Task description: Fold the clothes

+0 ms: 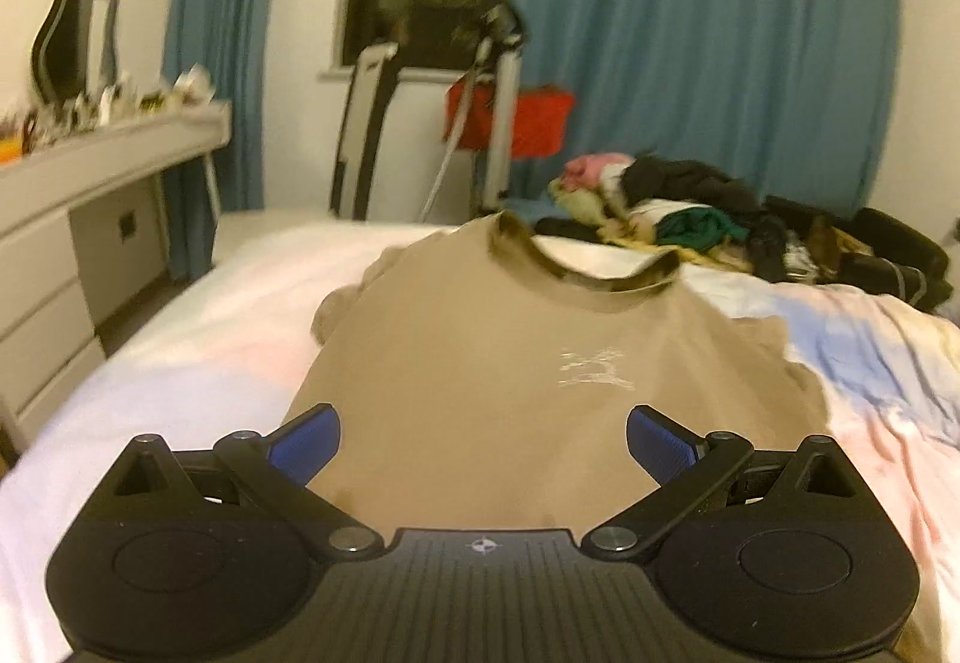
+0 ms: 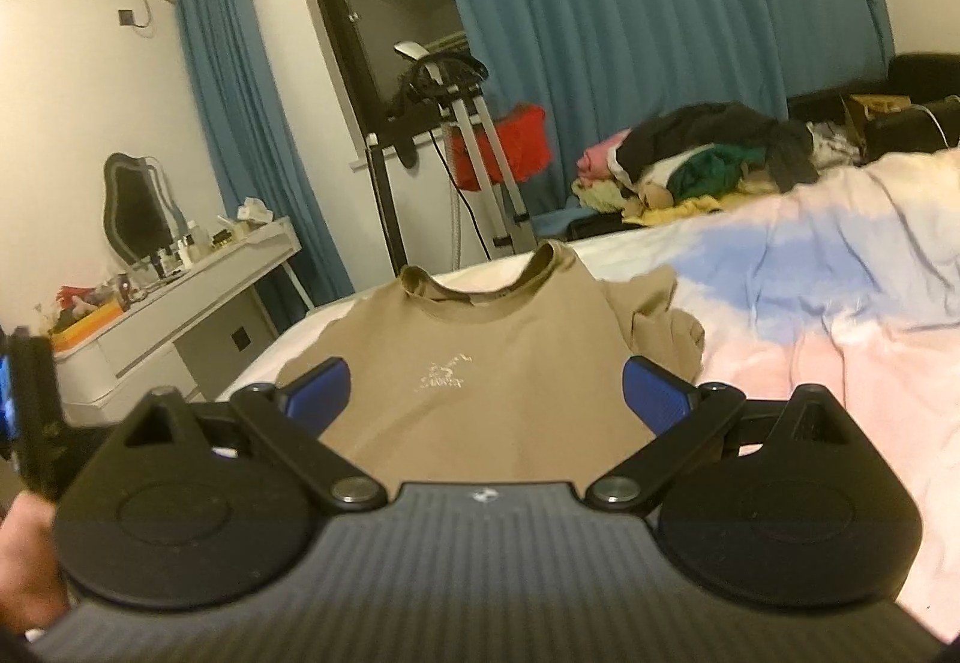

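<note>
On the bed, a tan T-shirt [image 1: 480, 381] lies spread out, collar toward the far edge

Left tool [image 1: 483, 444] and right tool [image 2: 486, 393] both hover spread wide above its lower half (gripping nothing); a heap of clothes [image 2: 696, 165] sits near the far corner

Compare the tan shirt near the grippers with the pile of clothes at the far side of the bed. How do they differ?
The tan shirt is one garment, spread out mostly flat with its collar away from the grippers; the pile of clothes is many garments heaped together. The shirt is a single tan colour with a small pale print; the pile mixes black, green, pink and yellow. Both rest on the bed.
</note>
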`<state>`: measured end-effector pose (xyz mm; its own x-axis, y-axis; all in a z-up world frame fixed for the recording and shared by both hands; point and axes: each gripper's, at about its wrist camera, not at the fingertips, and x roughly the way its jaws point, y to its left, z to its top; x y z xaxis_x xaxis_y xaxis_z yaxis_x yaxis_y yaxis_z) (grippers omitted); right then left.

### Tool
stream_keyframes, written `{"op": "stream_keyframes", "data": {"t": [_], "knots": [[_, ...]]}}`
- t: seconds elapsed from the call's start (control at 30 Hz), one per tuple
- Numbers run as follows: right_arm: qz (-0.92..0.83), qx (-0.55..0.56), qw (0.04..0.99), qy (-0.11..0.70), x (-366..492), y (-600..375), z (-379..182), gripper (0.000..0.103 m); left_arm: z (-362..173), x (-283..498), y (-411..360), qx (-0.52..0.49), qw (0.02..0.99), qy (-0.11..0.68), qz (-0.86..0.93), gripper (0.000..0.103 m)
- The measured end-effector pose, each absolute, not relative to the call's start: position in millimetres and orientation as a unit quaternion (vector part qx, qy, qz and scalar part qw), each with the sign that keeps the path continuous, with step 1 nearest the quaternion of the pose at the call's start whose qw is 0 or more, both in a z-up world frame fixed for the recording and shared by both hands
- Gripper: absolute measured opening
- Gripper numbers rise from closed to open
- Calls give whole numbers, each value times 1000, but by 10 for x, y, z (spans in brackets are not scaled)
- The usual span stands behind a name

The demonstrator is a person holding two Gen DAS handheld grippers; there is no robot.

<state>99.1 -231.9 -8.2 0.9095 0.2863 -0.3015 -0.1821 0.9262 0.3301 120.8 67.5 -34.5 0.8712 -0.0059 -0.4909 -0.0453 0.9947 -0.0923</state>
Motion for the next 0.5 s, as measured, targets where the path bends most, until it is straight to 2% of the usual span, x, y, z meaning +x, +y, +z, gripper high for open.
{"op": "stream_keyframes", "data": {"t": [0.5], "knots": [[104,117,969,192,1298,-2215,-421,99,-704,2365,1118,-63,951,294,69,103]]}}
